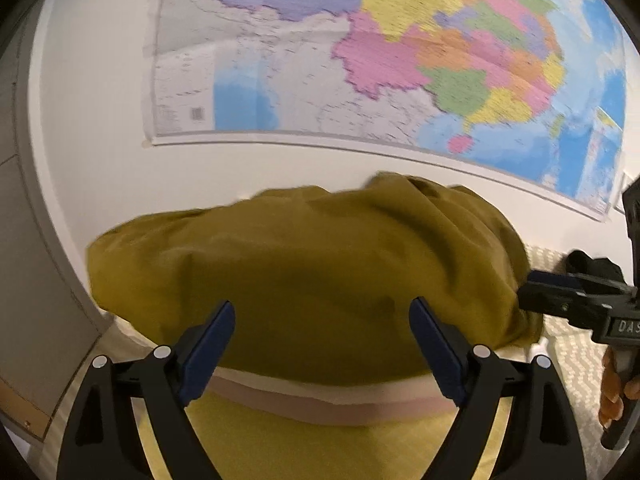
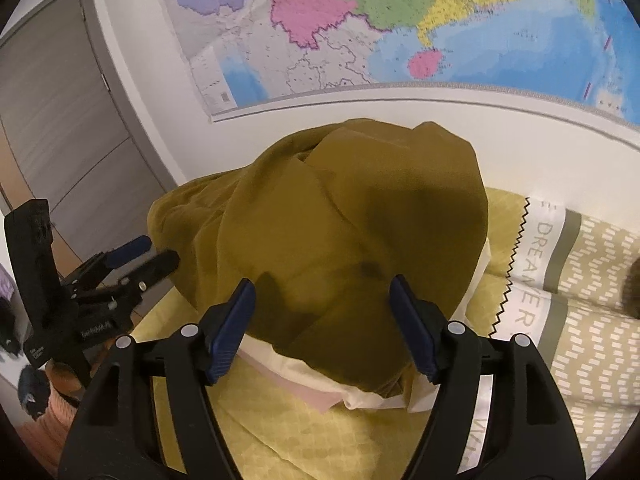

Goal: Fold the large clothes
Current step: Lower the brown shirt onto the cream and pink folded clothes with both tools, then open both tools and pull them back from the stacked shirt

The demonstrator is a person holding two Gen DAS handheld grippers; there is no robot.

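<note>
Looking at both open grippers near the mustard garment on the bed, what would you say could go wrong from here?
1. The mustard garment lies bunched in overlapping layers, so a pinch may catch several layers at once.
2. It sits on a white pillow; the right gripper could grab that too.
3. The left gripper works close by, so the two might collide.

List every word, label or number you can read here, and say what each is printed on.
"DREAMER": on the white band of the patterned pillow.
"DAS": cut-off lettering on the right gripper body.
Wall map: place names too blurred to read.
Left gripper: white label too small to read.
</note>
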